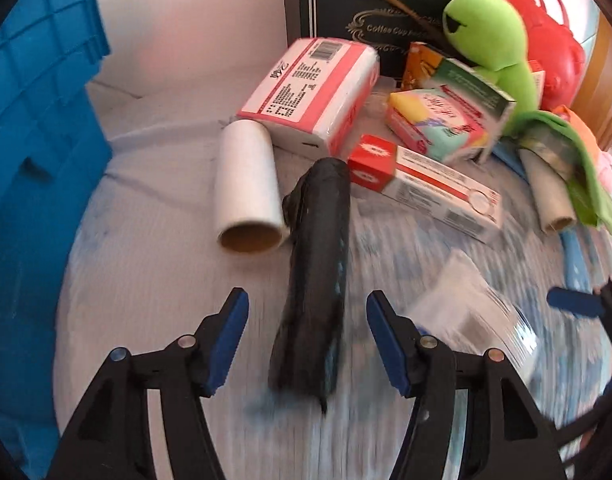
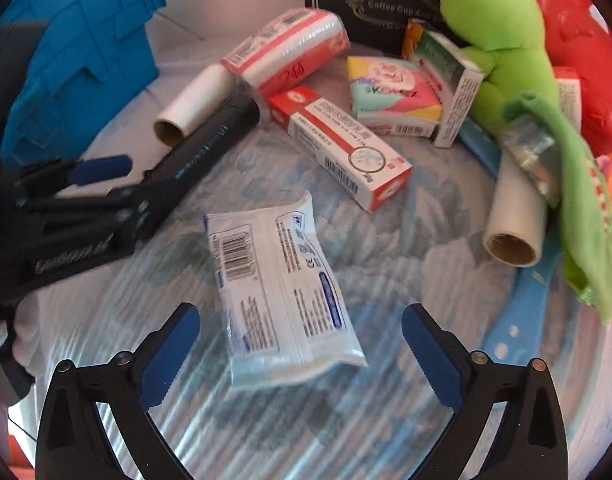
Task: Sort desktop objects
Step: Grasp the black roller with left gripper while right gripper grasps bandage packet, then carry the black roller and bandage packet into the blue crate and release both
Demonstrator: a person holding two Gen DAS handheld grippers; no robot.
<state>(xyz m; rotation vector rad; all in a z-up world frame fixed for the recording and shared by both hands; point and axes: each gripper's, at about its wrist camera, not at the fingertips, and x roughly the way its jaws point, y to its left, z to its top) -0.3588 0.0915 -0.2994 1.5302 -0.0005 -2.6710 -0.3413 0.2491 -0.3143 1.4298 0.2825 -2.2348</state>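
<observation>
**Ana:** Two views, one cluttered cloth. What is biggest?

**Ben:** From the left wrist, the blue crate [image 1: 38, 128] fills nine o'clock. A black gift box [image 1: 337, 12] stands at twelve, with a green plush frog [image 1: 489, 36] leaning at one o'clock against a red plastic basket [image 1: 553, 40].

**Ana:** And the mid-sized things?

**Ben:** A pink tissue pack [image 1: 309, 92] sits at twelve, touching a white roll [image 1: 246, 184] at eleven. A red toothpaste box [image 1: 425, 184] lies at one o'clock.

**Ana:** The left gripper [image 1: 307, 340]?

**Ben:** Its fingers stand apart, either side of a black folded umbrella [image 1: 313, 264] that lies on the cloth; the pads do not press it.

**Ana:** The right gripper [image 2: 300, 356]?

**Ben:** Spread wide. A white wipes packet [image 2: 282, 292] lies between the fingers, just beyond the tips, untouched. The umbrella runs toward ten o'clock there, beside the other gripper.
</observation>
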